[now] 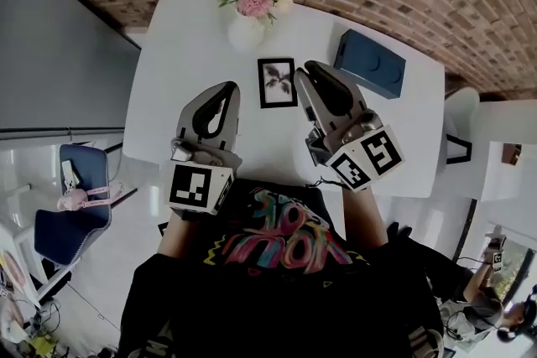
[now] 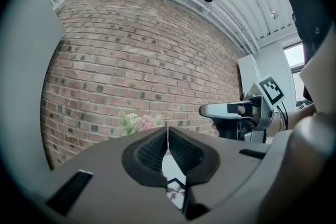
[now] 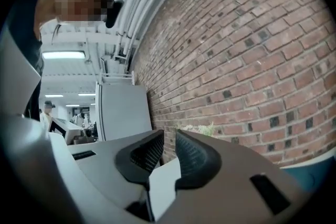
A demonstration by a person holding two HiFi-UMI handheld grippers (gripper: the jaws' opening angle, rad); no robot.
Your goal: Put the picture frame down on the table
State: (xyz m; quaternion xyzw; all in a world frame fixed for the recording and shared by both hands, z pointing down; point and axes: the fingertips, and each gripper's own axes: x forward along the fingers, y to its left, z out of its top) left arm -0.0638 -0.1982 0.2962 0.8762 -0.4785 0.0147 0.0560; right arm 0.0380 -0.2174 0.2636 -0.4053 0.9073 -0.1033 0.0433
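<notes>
**Frame on the table, both tongs free**

The frame [image 1: 277,83] sits at the centre of the head view on the white table [image 1: 185,54], between the two sets of tongs and touched by neither. The left gripper [image 1: 226,88] is just to its lower left, with its jaws pressed together at the tips and nothing between them. The right gripper [image 1: 304,68] is by the frame's right edge. Its own view shows a narrow gap between the jaws with nothing in it.

If the frame is standing and has to be laid flat, I would do it with the right gripper, which is closer. The jaws should open wider first, then close on one side rail rather than on the glass. Tip the frame slowly and let go only once its back is on the table. The vase [image 1: 245,31] at upper centre and the blue box [image 1: 369,63] at upper right are both near, so any swing should come toward the bottom of the picture. If the frame is already flat, the task looks done.

The steep downward view does not show whether the frame is upright, leaning or flat. In the left gripper view only a sliver of it [image 2: 176,190] shows below the shut jaws. The right gripper view does not show it at all, only table, brick wall and a bit of the flowers. The picture inside the frame is too small to read.
</notes>
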